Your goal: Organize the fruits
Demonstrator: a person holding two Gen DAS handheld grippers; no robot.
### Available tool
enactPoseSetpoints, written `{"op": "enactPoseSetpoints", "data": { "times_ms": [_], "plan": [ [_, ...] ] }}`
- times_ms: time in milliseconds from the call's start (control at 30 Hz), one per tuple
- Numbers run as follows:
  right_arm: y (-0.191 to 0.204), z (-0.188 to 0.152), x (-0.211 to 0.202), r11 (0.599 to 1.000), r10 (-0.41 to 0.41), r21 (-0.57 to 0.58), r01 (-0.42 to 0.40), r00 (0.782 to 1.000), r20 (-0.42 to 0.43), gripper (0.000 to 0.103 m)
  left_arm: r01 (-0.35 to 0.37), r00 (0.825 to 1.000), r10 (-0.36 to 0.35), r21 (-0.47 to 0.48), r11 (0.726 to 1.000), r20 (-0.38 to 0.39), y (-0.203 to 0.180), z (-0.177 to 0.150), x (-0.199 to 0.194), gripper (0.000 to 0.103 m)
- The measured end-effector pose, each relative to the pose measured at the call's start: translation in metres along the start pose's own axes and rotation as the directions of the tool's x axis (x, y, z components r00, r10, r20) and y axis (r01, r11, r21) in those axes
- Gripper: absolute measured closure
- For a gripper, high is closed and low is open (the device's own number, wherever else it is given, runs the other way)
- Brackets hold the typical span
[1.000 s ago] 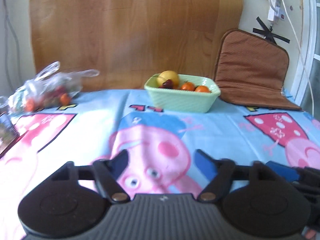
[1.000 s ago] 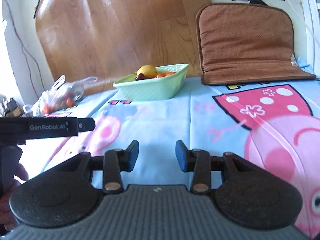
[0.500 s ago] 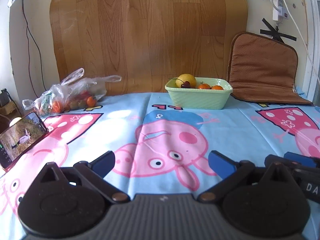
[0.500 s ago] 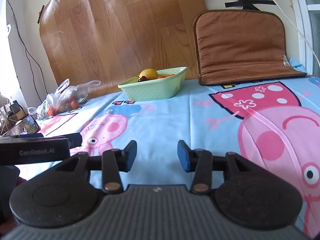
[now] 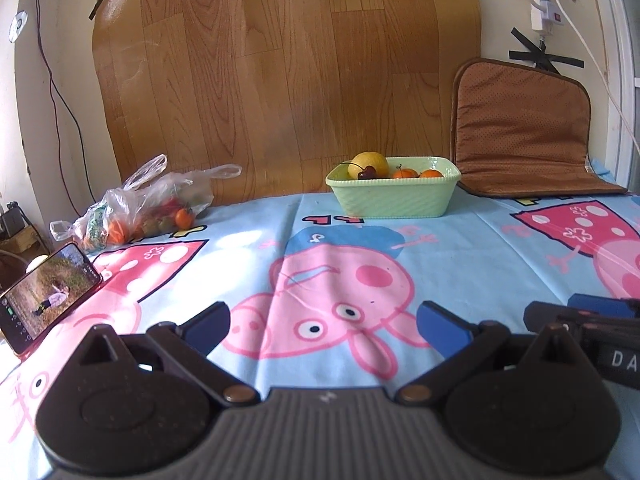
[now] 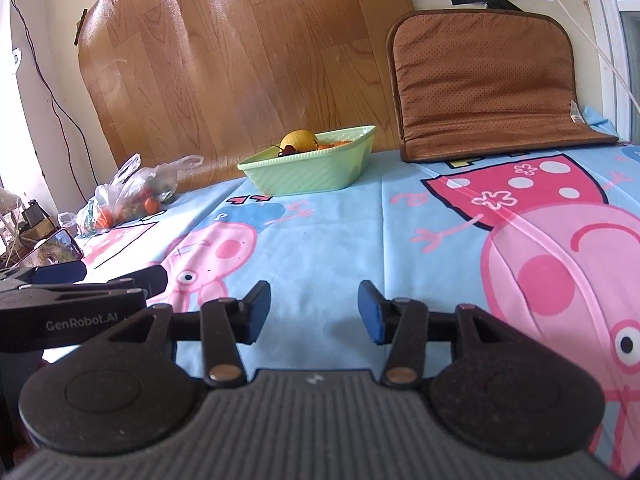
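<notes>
Both tools hung empty, well short of the green basket (image 5: 394,196): the left gripper (image 5: 322,326) spread wide, the right gripper (image 6: 312,310) part-spread, its jaws just widening. Judging by this, a fetch was starting; next called for reaching left of the basket to the plastic bag (image 5: 148,204).

Cream wall (image 5: 432,8) at the far side with a big sheet of wood-look vinyl flooring (image 5: 280,72) leaned against it. Brown perforated seat cushion (image 5: 520,128) propped at the far right. Power strip (image 5: 546,12) and black tape crosses up top right, white window frame (image 6: 608,40) at the right edge. Cartoon-pig bedsheet (image 5: 460,248) covers the surface, sunlight patches at left.
</notes>
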State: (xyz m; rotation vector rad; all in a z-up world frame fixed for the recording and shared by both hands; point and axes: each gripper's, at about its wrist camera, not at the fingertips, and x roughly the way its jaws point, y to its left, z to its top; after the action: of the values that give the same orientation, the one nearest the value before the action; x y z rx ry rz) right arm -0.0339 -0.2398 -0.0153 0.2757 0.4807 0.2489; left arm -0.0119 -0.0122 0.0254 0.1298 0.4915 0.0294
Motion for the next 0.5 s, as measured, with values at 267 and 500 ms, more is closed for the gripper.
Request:
{"op": "enactPoseSetpoints", "data": {
  "times_ms": [267,500],
  "plan": [
    [-0.0014,0.0001,-0.0007,1.0,0.005,0.01,-0.005,1.0,0.0,0.05,0.018,0.999,-0.018,-0.002,1.0,-0.028,-0.0013,-0.0016,0.0017,0.0],
    [-0.0024,0.0001,-0.0013,1.0,0.007,0.015,-0.007,1.0,0.002,0.049,0.013,0.999,-0.013,0.008,1.0,-0.041,-0.002,-0.0025,0.0032,0.0]
  ]
}}
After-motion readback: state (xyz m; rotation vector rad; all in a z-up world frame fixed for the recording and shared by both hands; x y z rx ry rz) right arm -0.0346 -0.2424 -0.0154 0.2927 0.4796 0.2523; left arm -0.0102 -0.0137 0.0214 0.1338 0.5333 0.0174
